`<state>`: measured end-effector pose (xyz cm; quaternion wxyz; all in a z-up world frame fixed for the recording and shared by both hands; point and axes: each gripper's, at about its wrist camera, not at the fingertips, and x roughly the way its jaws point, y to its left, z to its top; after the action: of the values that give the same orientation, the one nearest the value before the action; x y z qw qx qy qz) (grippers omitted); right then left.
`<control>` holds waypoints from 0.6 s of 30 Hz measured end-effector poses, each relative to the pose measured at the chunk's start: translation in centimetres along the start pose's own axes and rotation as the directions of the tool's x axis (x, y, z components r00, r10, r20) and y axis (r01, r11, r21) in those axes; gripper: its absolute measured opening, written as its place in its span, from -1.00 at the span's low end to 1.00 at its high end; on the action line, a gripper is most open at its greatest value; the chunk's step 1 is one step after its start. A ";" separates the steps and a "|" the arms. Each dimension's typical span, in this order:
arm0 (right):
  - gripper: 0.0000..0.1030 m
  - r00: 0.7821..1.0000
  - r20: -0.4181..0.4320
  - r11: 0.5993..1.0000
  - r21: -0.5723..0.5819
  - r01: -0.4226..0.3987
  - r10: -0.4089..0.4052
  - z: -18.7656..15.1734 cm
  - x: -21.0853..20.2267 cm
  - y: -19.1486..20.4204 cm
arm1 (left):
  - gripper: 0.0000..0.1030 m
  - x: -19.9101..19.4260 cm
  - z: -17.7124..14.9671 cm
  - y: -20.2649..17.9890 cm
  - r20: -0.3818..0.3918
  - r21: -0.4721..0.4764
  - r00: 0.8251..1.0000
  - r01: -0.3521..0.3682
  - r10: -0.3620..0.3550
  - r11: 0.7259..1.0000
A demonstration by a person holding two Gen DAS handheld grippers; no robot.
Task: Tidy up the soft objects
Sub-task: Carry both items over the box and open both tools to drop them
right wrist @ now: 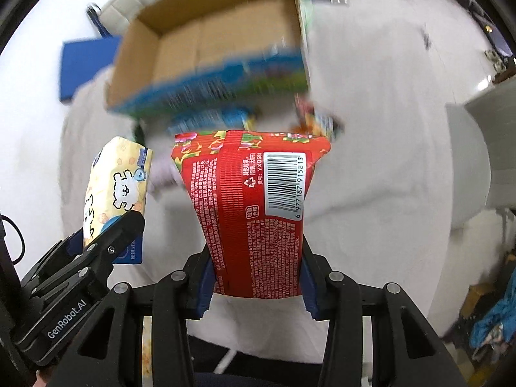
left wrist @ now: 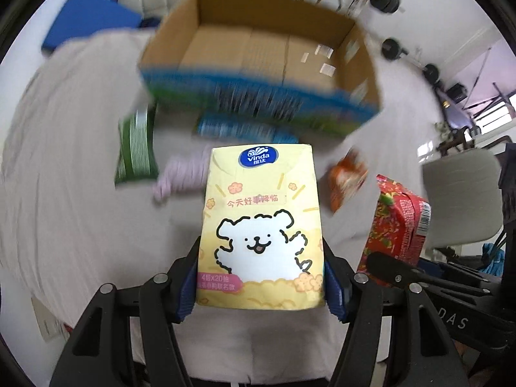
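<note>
My left gripper (left wrist: 261,277) is shut on a yellow tissue pack (left wrist: 261,225) with a white cartoon dog, held above the white cloth-covered table (left wrist: 71,161). My right gripper (right wrist: 256,274) is shut on a red tissue pack (right wrist: 254,206) with a barcode. Each pack shows in the other view: the red pack (left wrist: 396,222) at right, the yellow pack (right wrist: 116,190) at left. An open cardboard box (left wrist: 258,51) with a blue printed side stands ahead, and it also shows in the right wrist view (right wrist: 209,42), motion-blurred.
On the cloth before the box lie a green striped pack (left wrist: 135,148), a blue pack (left wrist: 238,129), a lilac soft item (left wrist: 183,174) and an orange pack (left wrist: 348,177). A blue pad (left wrist: 93,16) lies at back left. Dumbbells (left wrist: 393,48) rest on the floor beyond.
</note>
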<state>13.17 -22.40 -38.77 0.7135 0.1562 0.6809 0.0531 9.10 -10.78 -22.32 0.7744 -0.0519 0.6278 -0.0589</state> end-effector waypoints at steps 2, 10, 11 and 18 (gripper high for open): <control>-0.10 0.999 0.042 1.000 -0.004 -0.012 0.012 2.0 -2.5 0.7 | 0.19 -1.7 2.7 -0.6 0.049 0.029 0.999 -0.001 0.000 1.000; -0.10 0.984 0.176 0.999 -0.008 0.037 -0.035 10.1 -7.5 4.7 | 0.19 -4.1 12.8 -2.2 0.164 0.119 0.986 -0.012 -0.008 0.993; -0.10 0.982 0.183 0.999 0.000 0.039 -0.039 11.5 -7.7 4.9 | 0.19 -4.0 14.7 -2.2 0.168 0.127 0.986 -0.006 -0.015 0.992; -0.09 0.984 0.168 0.998 0.039 0.049 -0.054 21.4 -5.6 5.2 | 0.19 0.8 24.0 -0.5 0.112 0.113 0.992 0.043 -0.055 0.993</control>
<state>34.66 -22.34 -31.40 0.7671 0.1549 0.6225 0.0093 32.72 -11.20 -18.05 0.8091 -0.0279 0.5767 -0.1094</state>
